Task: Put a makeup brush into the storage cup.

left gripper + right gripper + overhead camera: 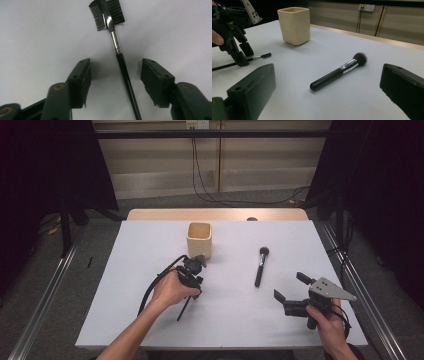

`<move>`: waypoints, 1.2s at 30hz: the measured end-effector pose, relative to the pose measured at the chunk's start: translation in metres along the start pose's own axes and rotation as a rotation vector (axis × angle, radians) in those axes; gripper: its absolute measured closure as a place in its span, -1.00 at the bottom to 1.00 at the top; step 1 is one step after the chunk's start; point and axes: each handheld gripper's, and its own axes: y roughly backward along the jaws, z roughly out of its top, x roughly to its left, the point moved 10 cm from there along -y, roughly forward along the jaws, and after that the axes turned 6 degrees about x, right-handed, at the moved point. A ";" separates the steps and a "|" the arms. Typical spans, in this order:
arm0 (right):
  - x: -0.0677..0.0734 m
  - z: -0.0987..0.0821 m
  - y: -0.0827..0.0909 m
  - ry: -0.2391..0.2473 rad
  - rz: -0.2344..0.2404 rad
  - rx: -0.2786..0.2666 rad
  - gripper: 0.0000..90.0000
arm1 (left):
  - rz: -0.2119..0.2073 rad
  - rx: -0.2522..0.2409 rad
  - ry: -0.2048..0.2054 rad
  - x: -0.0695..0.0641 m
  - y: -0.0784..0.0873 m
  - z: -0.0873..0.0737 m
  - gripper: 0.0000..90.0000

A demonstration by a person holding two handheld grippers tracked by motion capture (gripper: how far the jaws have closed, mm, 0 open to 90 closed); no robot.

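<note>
A white table top (pixel 220 320) stands in a dim room, with dark curtains at both sides and pale wall panels at the far end. A cream square cup (pixel 199 239) sits toward the far middle, and a powder brush (pixel 260 266) lies to its right, well apart from it.

The thing in hand is a thin brow comb-brush (pixel 117 50), lying flat on the table near the cup, its black handle running back toward the person. The left gripper (pixel 115 75) points down over it, jaws half spread with the handle lying between them; neither pad touches it yet. The handle sits off centre and crosses the gap at a slant.

That slant is my worry. If the jaws close as they stand, one pad would likely meet the handle first and roll or skate it sideways across the smooth top, so the pinch lands near an edge of the pad or misses. The handle is thin and glossy and lies flat, so pads that don't reach right down to the table could close above it. A grip this far from the head could also let the comb end droop once lifted.

The right gripper (pixel 292 292) rests at the near right, jaws spread wide and empty, facing the powder brush.
</note>
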 end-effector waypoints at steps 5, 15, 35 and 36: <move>-0.001 0.000 0.000 -0.001 0.001 0.001 -1.00 | -0.010 0.000 0.007 0.003 0.001 -0.001 0.25; 0.001 0.000 -0.001 0.004 0.002 0.004 -1.00 | -0.008 0.036 -0.018 -0.003 0.001 0.000 0.61; 0.000 -0.001 -0.001 0.005 0.001 0.007 -1.00 | -0.061 0.015 -0.018 -0.002 0.002 -0.001 0.91; 0.001 -0.001 -0.001 0.007 0.004 0.008 -1.00 | -0.062 0.012 -0.017 -0.002 0.002 -0.001 0.92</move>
